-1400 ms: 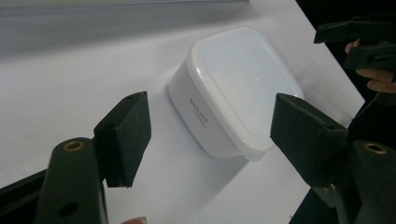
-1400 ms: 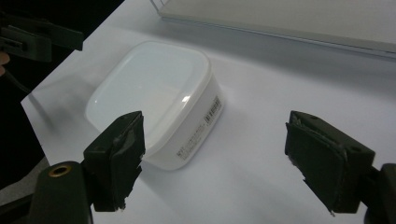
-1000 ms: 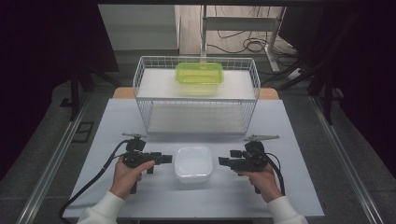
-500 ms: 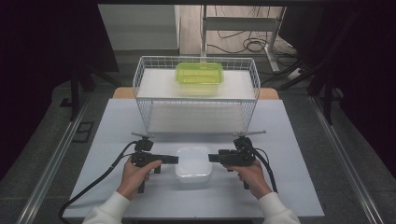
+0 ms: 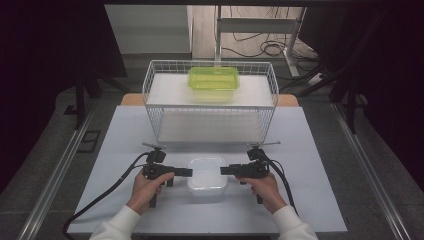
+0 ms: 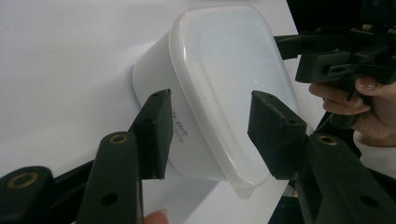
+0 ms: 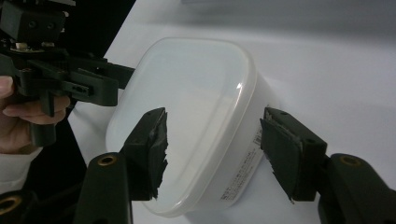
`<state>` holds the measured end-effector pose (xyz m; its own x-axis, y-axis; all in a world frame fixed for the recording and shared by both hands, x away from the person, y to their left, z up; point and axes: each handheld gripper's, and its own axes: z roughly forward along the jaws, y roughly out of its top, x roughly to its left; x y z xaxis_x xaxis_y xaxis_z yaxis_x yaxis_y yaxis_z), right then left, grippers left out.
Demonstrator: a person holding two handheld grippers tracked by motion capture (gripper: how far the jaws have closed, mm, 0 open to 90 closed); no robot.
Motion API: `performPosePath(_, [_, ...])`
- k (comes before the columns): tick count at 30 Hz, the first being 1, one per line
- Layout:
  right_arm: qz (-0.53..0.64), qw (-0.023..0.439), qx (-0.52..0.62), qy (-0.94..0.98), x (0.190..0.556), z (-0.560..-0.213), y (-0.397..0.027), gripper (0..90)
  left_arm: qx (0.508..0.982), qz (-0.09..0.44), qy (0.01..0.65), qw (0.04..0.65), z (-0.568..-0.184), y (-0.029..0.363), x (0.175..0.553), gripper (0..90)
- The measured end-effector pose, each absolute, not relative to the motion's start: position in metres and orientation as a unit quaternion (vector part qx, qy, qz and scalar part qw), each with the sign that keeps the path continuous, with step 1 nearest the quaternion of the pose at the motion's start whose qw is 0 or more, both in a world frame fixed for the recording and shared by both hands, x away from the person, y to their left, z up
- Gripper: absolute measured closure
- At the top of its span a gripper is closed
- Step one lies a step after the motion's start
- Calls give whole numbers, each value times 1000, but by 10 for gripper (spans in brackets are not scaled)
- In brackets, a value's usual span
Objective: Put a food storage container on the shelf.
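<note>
Left gripper [image 5: 188,172]: jaws apart, just been closing, astride the white lidded container's [image 5: 207,176] left end, pads not pressing.
Right gripper [image 5: 224,170]: same at its right end.
Container: near middle of table [image 5: 125,135].
Wire basket [image 5: 210,102]: beyond, holding green tub [image 5: 213,82].

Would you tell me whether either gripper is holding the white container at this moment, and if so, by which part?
Nothing is held yet. The left gripper and right gripper each straddle one end of the white lidded container, their jaws closing, pads apart from it.
</note>
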<state>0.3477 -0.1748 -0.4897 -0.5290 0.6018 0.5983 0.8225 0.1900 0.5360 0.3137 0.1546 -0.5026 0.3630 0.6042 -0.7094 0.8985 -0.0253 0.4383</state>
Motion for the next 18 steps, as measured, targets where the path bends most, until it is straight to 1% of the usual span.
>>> performPosePath(4, [-428,145,-470,-758,348,-493,-172,465,693,-179,536,448,-504,155,313,542])
performPosePath(7, [-428,162,-483,-746,347,-493,-173,548,694,-180,536,445,-504,153,311,587])
performPosePath(10, [-425,160,-498,-739,346,-495,-175,626,689,-173,543,448,-503,153,308,659])
performPosePath(13, [-424,162,-506,-734,345,-494,-177,650,685,-175,542,454,-501,154,308,683])
performPosePath(18, [-431,166,-501,-732,342,-491,-179,695,687,-161,546,452,-500,154,306,713])
